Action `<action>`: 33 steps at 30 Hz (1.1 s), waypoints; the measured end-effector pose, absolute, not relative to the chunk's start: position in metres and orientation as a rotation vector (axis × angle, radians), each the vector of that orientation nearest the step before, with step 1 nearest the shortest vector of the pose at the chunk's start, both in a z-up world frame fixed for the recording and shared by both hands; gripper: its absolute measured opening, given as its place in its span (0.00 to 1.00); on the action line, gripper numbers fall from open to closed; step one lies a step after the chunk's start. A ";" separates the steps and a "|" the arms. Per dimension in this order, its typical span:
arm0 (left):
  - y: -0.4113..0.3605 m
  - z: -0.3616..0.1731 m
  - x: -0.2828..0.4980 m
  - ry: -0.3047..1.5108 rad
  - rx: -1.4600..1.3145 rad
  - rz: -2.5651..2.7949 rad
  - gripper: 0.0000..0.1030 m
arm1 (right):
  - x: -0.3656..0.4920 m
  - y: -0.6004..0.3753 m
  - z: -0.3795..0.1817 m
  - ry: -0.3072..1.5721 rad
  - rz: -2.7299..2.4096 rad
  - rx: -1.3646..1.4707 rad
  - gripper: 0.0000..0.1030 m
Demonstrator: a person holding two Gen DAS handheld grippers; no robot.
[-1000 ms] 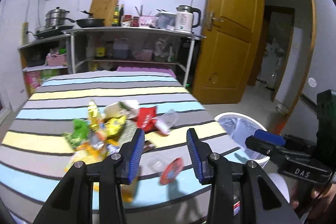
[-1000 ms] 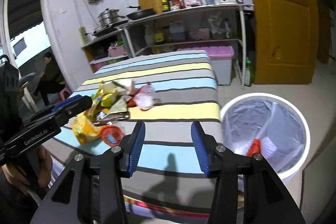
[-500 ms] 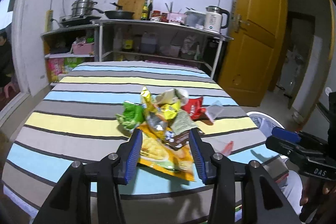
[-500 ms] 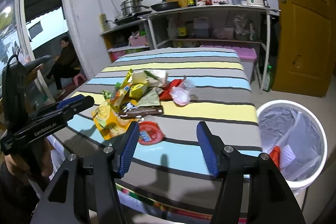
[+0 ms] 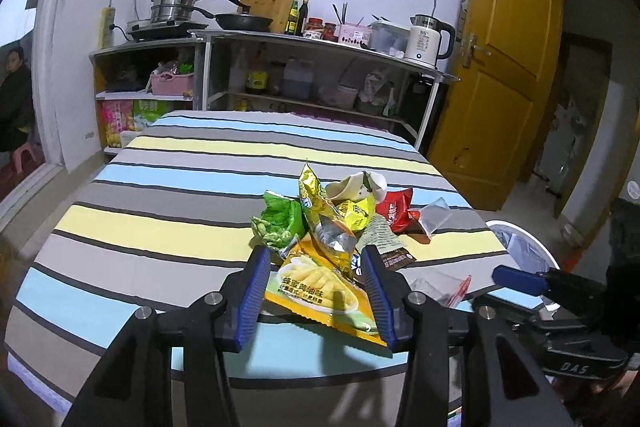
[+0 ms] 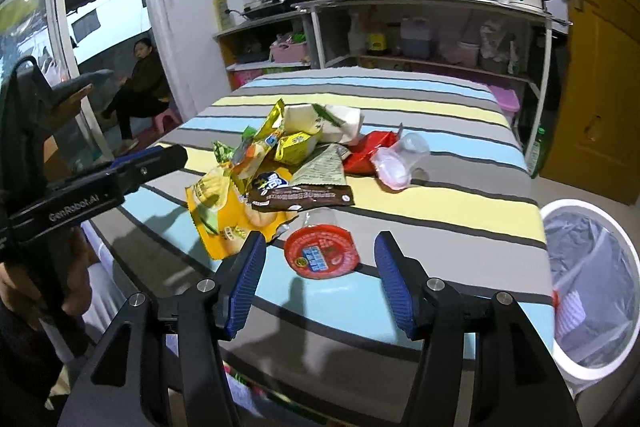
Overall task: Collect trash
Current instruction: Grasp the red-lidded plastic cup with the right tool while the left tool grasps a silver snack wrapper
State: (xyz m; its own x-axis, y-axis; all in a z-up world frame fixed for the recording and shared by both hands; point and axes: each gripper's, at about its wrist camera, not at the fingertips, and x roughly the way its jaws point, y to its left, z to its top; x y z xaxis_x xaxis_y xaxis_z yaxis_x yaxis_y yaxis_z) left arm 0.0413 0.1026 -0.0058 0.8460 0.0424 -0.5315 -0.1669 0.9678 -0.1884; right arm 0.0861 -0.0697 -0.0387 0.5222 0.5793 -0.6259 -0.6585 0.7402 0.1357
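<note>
A heap of snack wrappers (image 5: 336,223) lies on the striped table (image 5: 168,211). My left gripper (image 5: 316,291) is open and empty, its fingers either side of an orange chip bag (image 5: 320,291) at the near edge. My right gripper (image 6: 320,283) is open and empty, just short of a clear cup with a red lid (image 6: 322,253). The orange bag (image 6: 228,215), a brown wrapper (image 6: 304,197), a red wrapper (image 6: 366,151) and a clear plastic cup (image 6: 398,159) show in the right wrist view. The white trash bin (image 6: 588,287) stands right of the table.
Shelves with pots, bottles and a kettle (image 5: 428,37) stand behind the table. A yellow door (image 5: 504,75) is at the right. A person sits in the doorway at the left (image 6: 140,83). The bin's rim also shows in the left wrist view (image 5: 524,247).
Both grippers have moved in toward the heap. The left one swung left from the bin side onto the orange bag; the right one turned from the bin toward the red-lidded cup.
</note>
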 end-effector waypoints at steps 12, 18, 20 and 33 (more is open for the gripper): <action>0.099 -0.010 0.060 0.567 -0.247 0.079 0.45 | 0.105 -0.054 -0.059 0.768 0.714 -0.160 0.56; 0.093 -0.016 0.084 0.595 -0.248 0.063 0.45 | 0.106 -0.058 -0.062 0.775 0.714 -0.158 0.46; 0.092 -0.020 0.092 0.609 -0.253 0.061 0.45 | 0.107 -0.061 -0.062 0.774 0.712 -0.155 0.46; 0.082 -0.046 0.140 0.728 -0.211 0.134 0.43 | 0.118 -0.085 -0.060 0.779 0.685 -0.098 0.46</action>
State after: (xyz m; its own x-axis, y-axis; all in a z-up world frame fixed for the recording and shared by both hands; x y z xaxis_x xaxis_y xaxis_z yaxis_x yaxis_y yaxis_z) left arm 0.1400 0.0820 -0.0460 0.7395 0.0479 -0.6715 -0.1942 0.9702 -0.1446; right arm 0.1184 -0.0848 -0.0599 0.5090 0.5329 -0.6759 -0.6027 0.7814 0.1622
